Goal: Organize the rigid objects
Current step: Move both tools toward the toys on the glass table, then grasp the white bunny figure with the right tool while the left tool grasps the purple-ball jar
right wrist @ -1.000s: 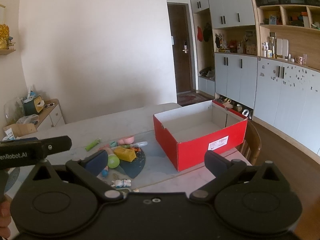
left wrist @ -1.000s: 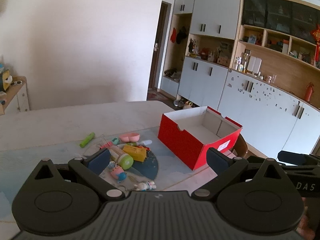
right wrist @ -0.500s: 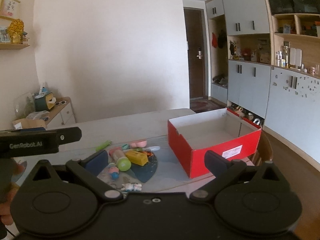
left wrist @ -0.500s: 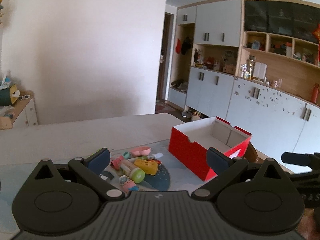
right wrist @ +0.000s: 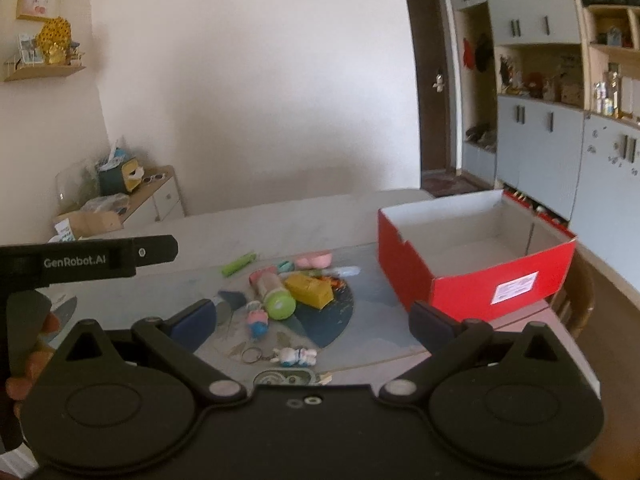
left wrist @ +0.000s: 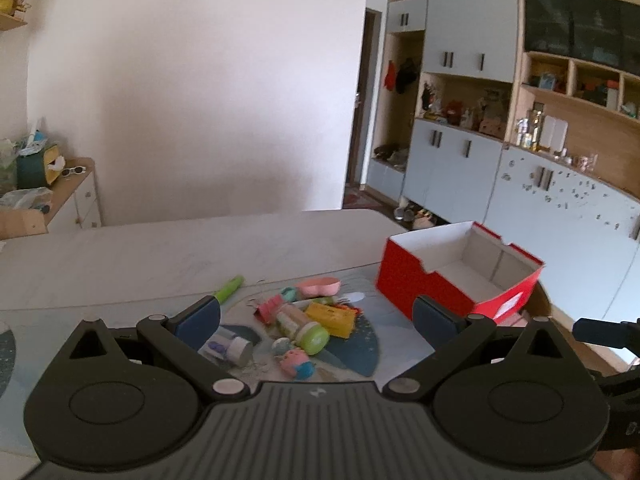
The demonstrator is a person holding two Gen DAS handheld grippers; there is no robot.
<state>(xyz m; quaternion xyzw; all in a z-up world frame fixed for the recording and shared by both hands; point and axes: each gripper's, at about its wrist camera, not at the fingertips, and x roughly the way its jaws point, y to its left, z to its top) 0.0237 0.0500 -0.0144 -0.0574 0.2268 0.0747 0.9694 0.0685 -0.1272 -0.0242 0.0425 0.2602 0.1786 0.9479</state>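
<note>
A pile of small toys lies on a dark round mat (left wrist: 360,350) (right wrist: 332,320): a yellow block (left wrist: 331,319) (right wrist: 310,289), a bottle with a green cap (left wrist: 303,326) (right wrist: 276,298), a pink dish (left wrist: 320,286) (right wrist: 314,259), a green marker (left wrist: 229,288) (right wrist: 239,264) and a small white figure keychain (right wrist: 296,356). An empty red box (left wrist: 456,276) (right wrist: 476,256) stands to their right. My left gripper (left wrist: 316,320) hangs open above the pile with nothing between its fingers. My right gripper (right wrist: 310,324) is open too, held back from the toys.
The white table (left wrist: 180,252) stretches back to the wall. A low cabinet (right wrist: 156,196) with clutter stands at the left, white cupboards and shelves (left wrist: 520,152) at the right. A wooden chair back (right wrist: 580,300) shows behind the box. A hand (right wrist: 24,356) grips the left tool.
Both cameras have tilted and swung so the toys and red box sit lower and further right in view. Both grippers stay open; nothing on the table has moved.
</note>
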